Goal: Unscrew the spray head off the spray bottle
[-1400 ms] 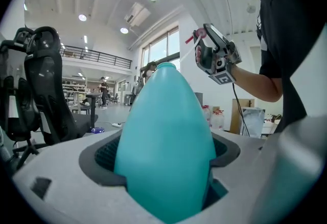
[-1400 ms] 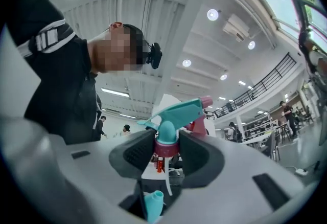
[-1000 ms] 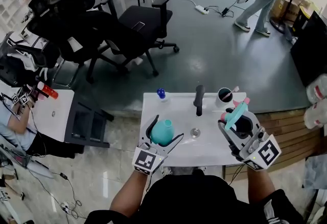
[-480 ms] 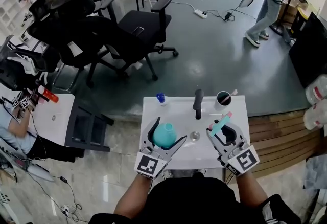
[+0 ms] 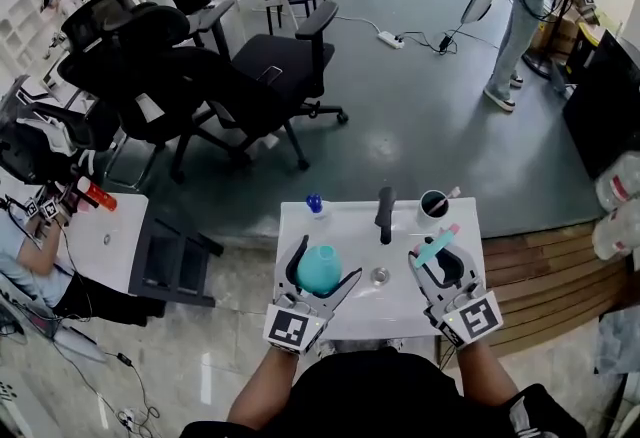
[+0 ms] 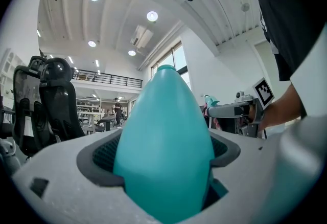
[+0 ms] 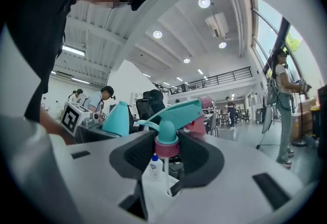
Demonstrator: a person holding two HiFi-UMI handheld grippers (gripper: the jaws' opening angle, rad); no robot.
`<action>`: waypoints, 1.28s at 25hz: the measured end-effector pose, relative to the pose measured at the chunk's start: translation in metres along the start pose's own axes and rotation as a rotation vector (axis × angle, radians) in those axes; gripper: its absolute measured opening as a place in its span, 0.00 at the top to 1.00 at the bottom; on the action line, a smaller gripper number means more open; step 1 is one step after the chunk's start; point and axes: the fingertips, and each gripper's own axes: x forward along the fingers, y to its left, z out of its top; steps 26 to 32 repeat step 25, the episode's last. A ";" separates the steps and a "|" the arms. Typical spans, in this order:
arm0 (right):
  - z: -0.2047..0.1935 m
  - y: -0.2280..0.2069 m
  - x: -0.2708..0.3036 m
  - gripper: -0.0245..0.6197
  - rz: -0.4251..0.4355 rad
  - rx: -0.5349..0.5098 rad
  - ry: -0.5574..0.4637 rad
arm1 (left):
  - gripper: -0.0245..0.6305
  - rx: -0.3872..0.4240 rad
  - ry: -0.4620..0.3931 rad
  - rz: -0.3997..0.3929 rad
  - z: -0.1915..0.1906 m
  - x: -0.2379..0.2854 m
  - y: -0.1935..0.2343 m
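Note:
My left gripper [image 5: 325, 257] is shut on the teal spray bottle [image 5: 318, 268], which has no head on it. In the left gripper view the bottle [image 6: 163, 156] fills the space between the jaws, its narrow end pointing away from the camera. My right gripper [image 5: 438, 252] is shut on the teal spray head [image 5: 436, 246], apart from the bottle and to its right. In the right gripper view the pads clamp the head's pink collar [image 7: 167, 147], the teal trigger part [image 7: 176, 113] sticks out above, and a thin tube hangs below. Both hover over the small white table [image 5: 345, 311].
On the table stand a black bottle [image 5: 384, 207], a dark cup [image 5: 435, 205] with a stick in it, a small blue-capped bottle [image 5: 315, 203] and a small metal disc [image 5: 380, 275]. Black office chairs [image 5: 250, 66] stand beyond. A person [image 5: 520, 6] stands far right. A wooden platform [image 5: 540, 276] borders the table's right.
My right gripper has carried the spray head left and down, closer to the table and the bottle. The left gripper with the bottle has hardly moved.

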 end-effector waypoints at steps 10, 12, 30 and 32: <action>0.005 -0.008 0.003 0.73 -0.031 -0.021 0.014 | 0.25 0.022 0.008 0.006 0.003 0.004 0.006; 0.004 -0.009 0.003 0.73 -0.033 -0.019 0.018 | 0.25 0.002 0.013 -0.001 0.001 0.004 0.004; 0.009 -0.014 0.007 0.73 -0.037 -0.009 -0.001 | 0.25 0.016 -0.016 0.005 0.008 0.007 0.009; 0.009 -0.014 0.007 0.73 -0.037 -0.009 -0.001 | 0.25 0.016 -0.016 0.005 0.008 0.007 0.009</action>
